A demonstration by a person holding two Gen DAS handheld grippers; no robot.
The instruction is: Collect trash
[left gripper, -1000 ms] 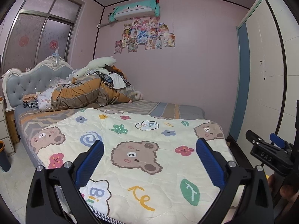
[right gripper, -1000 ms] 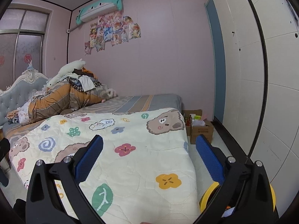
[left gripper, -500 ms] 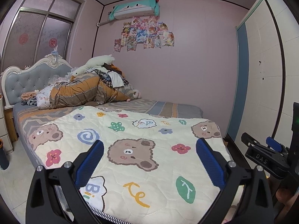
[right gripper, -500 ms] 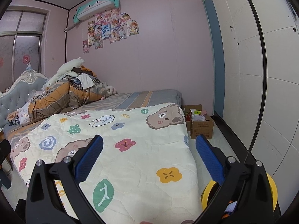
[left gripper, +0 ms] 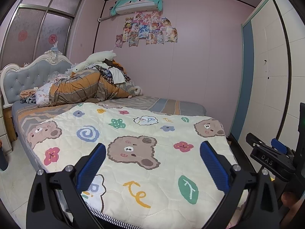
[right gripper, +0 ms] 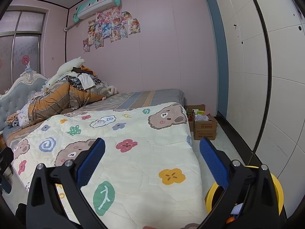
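My left gripper (left gripper: pixel 152 164) is open, its blue-padded fingers (left gripper: pixel 91 166) spread above the foot of a bed with nothing between them. My right gripper (right gripper: pixel 152 164) is open too, held over the bed's right corner. A yellow-rimmed bin (right gripper: pixel 274 187) sits on the floor low at the right in the right wrist view, partly hidden behind the right finger, with small items inside. No loose trash shows on the quilt. The right gripper's body (left gripper: pixel 270 158) appears at the right edge of the left wrist view, with a fingertip of a hand (left gripper: pixel 287 198) below it.
A cream quilt with bears and flowers (left gripper: pixel 144 148) covers the bed (right gripper: pixel 148 95). Piled bedding and clothes (left gripper: pixel 85 87) lie by the grey headboard (left gripper: pixel 24 76). Cardboard boxes with items (right gripper: pixel 205 126) stand on the floor by the white wardrobe (right gripper: pixel 257 76). A nightstand (left gripper: pixel 4 131) is at the left.
Both views have drifted slightly back and up from the bed. The grippers stay open and hold nothing.
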